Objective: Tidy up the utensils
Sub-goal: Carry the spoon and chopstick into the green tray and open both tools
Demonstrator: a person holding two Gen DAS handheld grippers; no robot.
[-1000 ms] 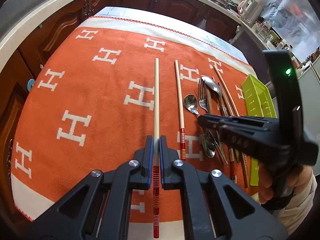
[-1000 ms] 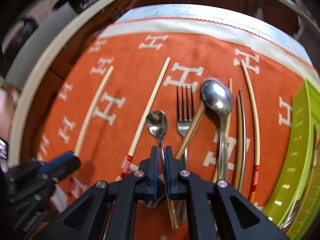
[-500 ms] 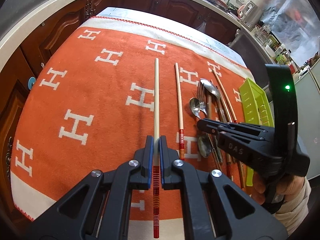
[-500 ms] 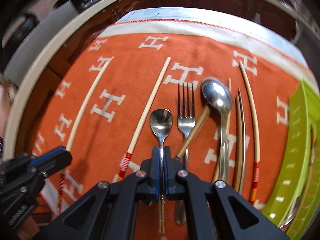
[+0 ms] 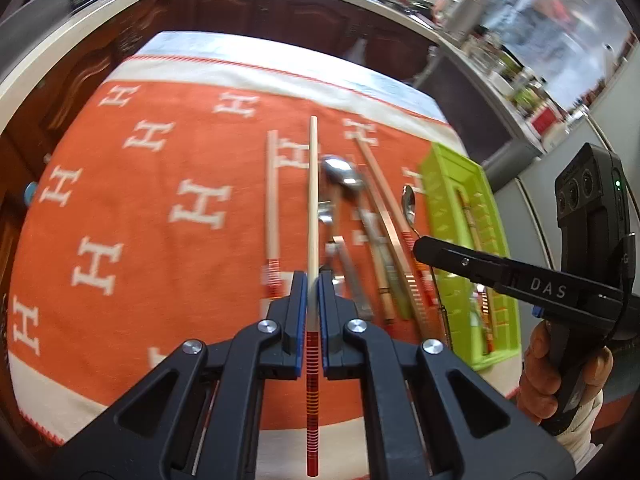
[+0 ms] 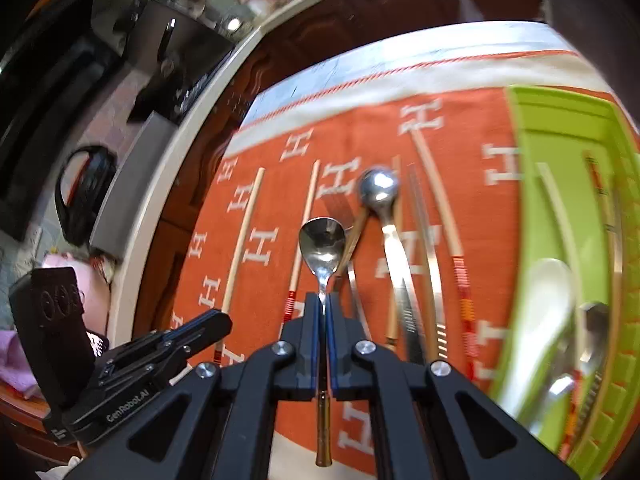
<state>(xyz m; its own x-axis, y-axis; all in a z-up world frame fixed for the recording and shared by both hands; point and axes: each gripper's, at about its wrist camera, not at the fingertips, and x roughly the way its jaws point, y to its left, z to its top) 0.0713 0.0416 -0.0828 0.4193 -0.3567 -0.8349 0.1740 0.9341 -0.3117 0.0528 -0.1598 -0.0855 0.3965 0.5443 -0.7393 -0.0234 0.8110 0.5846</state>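
left fingers (image 5: pixel 313 280) clamp a chopstick (image 5: pixel 313 184), right fingers (image 6: pixel 322 306) a spoon (image 6: pixel 322 240).

Each camera sits close behind its own fingers (image 5: pixel 298 312) (image 6: pixel 310 340), looking steeply down along them at the counter. Both views share the orange cloth (image 5: pixel 140 240) (image 6: pixel 272 280) and green tray (image 5: pixel 452 184) (image 6: pixel 560 152) beyond the fingertips.
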